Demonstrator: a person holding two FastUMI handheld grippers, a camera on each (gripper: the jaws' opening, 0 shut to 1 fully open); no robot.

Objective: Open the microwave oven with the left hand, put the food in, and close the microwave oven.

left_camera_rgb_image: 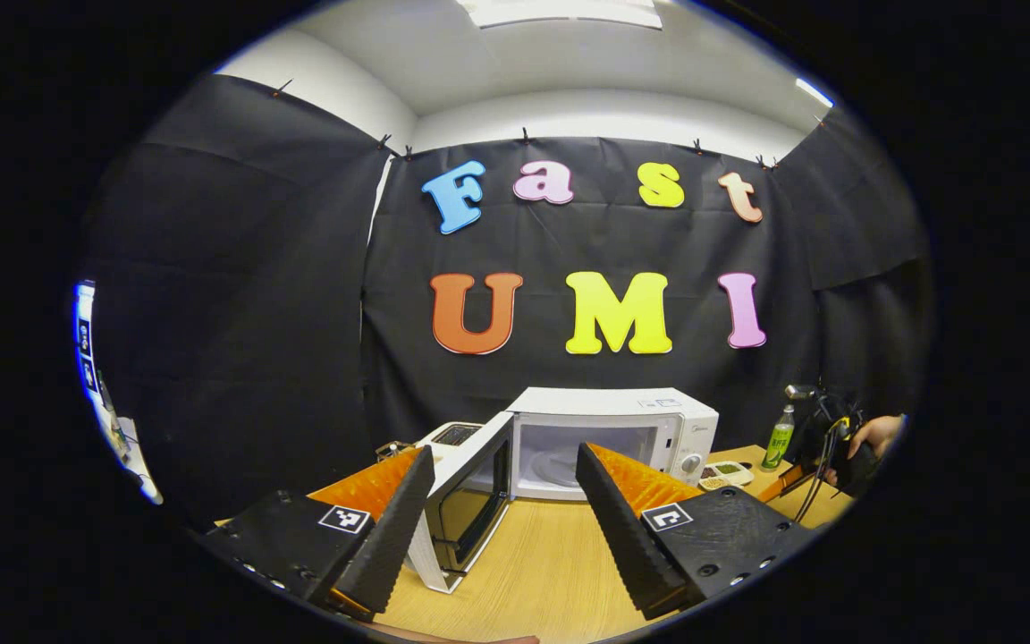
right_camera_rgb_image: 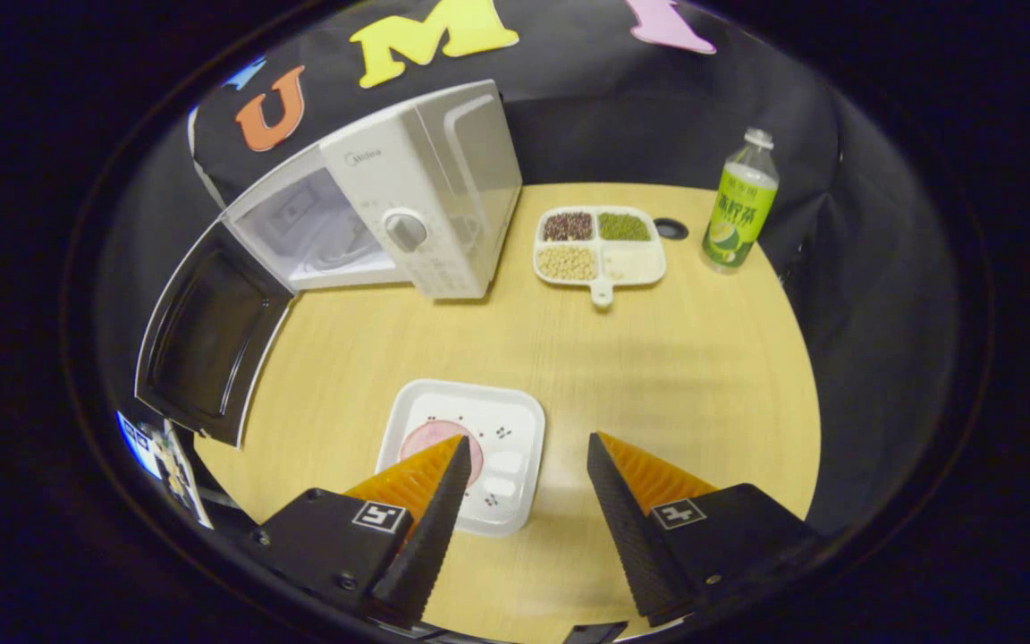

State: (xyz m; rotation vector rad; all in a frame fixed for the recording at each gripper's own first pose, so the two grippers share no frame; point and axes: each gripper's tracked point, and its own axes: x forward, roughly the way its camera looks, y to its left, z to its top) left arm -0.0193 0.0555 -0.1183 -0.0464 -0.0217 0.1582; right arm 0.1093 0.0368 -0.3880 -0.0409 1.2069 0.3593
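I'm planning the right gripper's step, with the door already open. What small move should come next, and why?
Probably lower the right gripper onto the near edge of the white food tray: its jaws are open and empty above it, and the microwave door already stands wide open.

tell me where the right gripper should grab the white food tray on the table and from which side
Take the white food tray by its raised rim on the near right edge, coming down from above and in front. It lies flat on the table, so only the rim gives a lip to pinch. The right gripper hangs open just over that edge already, and that side avoids the food.
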